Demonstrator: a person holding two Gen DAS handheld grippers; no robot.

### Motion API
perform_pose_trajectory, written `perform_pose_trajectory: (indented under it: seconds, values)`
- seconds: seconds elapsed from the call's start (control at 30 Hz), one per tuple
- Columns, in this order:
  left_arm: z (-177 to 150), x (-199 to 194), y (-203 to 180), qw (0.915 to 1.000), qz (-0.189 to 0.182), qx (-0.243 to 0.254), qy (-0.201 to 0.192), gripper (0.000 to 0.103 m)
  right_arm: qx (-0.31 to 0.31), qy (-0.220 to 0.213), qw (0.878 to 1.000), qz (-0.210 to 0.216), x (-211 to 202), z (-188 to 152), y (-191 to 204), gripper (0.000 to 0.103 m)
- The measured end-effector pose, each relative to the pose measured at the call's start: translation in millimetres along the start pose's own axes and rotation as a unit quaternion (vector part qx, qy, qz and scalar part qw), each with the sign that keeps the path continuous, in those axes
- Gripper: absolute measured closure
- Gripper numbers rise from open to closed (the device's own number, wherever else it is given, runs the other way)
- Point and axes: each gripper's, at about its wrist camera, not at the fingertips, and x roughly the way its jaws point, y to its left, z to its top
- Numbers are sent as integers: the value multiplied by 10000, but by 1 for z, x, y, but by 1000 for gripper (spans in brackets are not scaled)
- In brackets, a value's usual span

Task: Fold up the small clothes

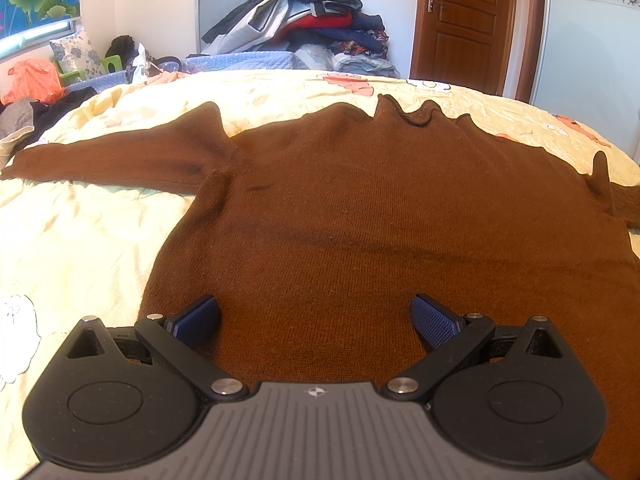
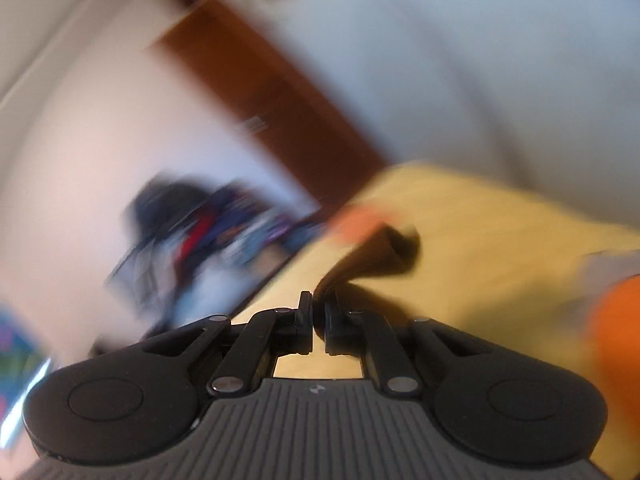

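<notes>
1 brown sweater (image 1: 360,208) lies on 1 yellow bedspread (image 1: 80,240), with 2 grippers at work: 1 left gripper (image 1: 316,320) and 1 right gripper (image 2: 318,320). Behind stand 1 wooden door (image 1: 464,24), 1 pile of clothes (image 1: 312,12) and 1 orange bag (image 1: 34,80).

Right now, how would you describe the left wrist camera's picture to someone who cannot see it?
A brown sweater lies spread flat on a pale yellow bedsheet, with the open left gripper poised over its lower hem. Behind the bed are a pile of clothes and a wooden door.
</notes>
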Motion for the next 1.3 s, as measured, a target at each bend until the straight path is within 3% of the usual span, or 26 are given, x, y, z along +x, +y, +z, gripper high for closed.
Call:
perform_pose_trajectory:
  seconds: [0.13, 0.17, 0.2, 0.23, 0.27, 0.33, 0.4, 0.47, 0.63, 0.73, 0.77, 0.8, 0.9, 0.93, 0.97, 1.0, 1.07, 1.1, 1.17, 1.3]
  values:
    - [0, 0, 0, 10000, 2, 4, 0, 0, -433, 974, 9865, 1242, 44, -74, 109, 91]
    - [0, 0, 0, 10000, 5, 15, 1, 0, -614, 1205, 9816, 1350, 57, -95, 132, 82]
    - [0, 0, 0, 10000, 3, 19, 0, 0, -889, 1490, 9755, 1353, 72, -118, 153, 68]
    - [0, 0, 1, 10000, -9, 21, -2, 0, -1146, 1708, 9708, 1237, 82, -140, 168, 24]
    - [0, 0, 2, 10000, -35, 20, -5, 0, -1315, 1729, 9705, 1047, 84, -159, 176, 9]
    - [1, -2, 6, 9999, -134, -4, -5, 0, -1482, 1688, 9680, 1119, 70, -183, 181, 17]
    - [6, -5, 13, 9993, -323, -182, 66, 0, -1627, 1784, 9632, 1181, 50, -200, 175, 18]
    - [24, -5, 26, 9938, -797, -768, 131, 0, -1969, 1753, 9593, 1014, 23, -216, 164, 17]
    - [91, 32, 34, 9604, -1802, -2106, 296, 0, -2125, 1610, 9619, 600, -8, -229, 127, 14]
    - [125, 70, 19, 9379, -2385, -2449, 592, 0, -1952, 1742, 9639, 488, -3, -237, 113, 13]
    - [133, 86, 12, 9341, -2447, -2500, 711, 0, -1841, 1753, 9659, 491, -1, -236, 110, 12]
    - [138, 99, 5, 9345, -2428, -2471, 824, 0, -1775, 1725, 9675, 508, -2, -236, 107, 12]
    - [142, 136, -14, 9477, -1859, -2302, 1199, 2, -1668, 1731, 9691, 563, -1, -241, 100, 9]
    - [141, 141, -20, 9530, -1770, -2180, 1135, 4, -1648, 1731, 9693, 582, -1, -241, 99, 9]
    - [142, 142, -28, 9611, -1632, -1985, 1014, 13, -1629, 1737, 9694, 599, 0, -242, 99, 8]
    - [143, 145, -34, 9652, -1550, -1833, 1037, 25, -1611, 1743, 9695, 617, -1, -242, 98, 8]
    - [146, 149, -50, 9744, -1323, -1461, 1086, 90, -1585, 1767, 9692, 651, 2, -243, 98, 6]
    - [149, 150, -55, 9770, -1254, -1336, 1095, 98, -1579, 1779, 9690, 668, 2, -242, 98, 5]
    - [153, 148, -58, 9802, -1149, -1239, 1031, 98, -1591, 1796, 9684, 686, 1, -243, 98, 4]
    - [168, 105, -47, 9911, -1059, -798, 114, 98, -1582, 1795, 9685, 692, 0, -243, 98, 4]
